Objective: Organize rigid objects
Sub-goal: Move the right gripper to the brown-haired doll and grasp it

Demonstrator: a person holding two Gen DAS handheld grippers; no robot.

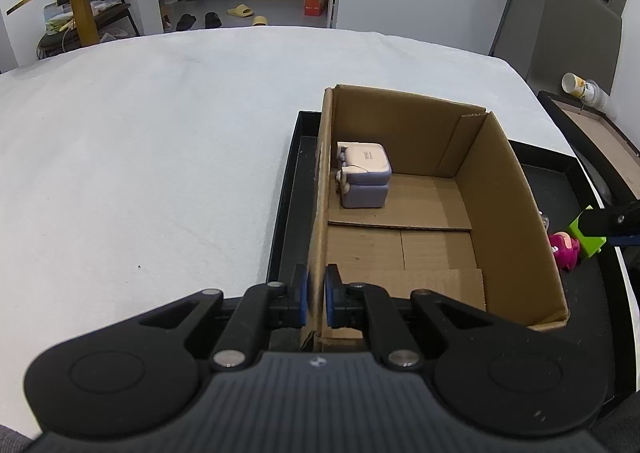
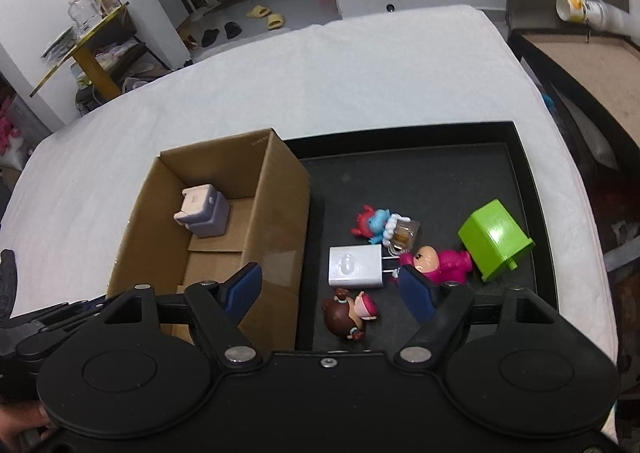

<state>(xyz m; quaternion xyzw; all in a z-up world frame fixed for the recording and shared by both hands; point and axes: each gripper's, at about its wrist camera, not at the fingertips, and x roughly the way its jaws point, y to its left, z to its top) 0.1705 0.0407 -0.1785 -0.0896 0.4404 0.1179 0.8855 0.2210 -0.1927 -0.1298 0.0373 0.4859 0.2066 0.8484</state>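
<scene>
Cardboard is what the whole job turns on: the open cardboard box (image 2: 224,213) stands at the left end of a shallow black tray (image 2: 524,181), and it seems meant as the place the loose rigid things go. One is already inside, a lilac and cream toy armchair (image 1: 365,175) tucked into the far left corner, upright against the wall, which leaves most of the box floor free.

Gripping the near left wall of the box is the left claw (image 1: 316,299), its blue pads pressed together on the cardboard, one pad outside and one inside. That hold looks like bracing, so the light box does not slide or tip while things are dropped in.

Still on the tray floor to the right of the box lie a white plug adapter (image 2: 355,265), a brown-haired doll (image 2: 349,316) just in front of it, a pink figure (image 2: 440,263), a blue and red figure (image 2: 372,224) touching a small amber cube (image 2: 406,233), and a green bin (image 2: 494,239) lying on its side.

Above them hangs the right claw (image 2: 334,289), spread and holding nothing, with the adapter roughly between its pads; that is probably the next pick.

Everything rests on a white cloth over the bench (image 1: 160,133).
</scene>
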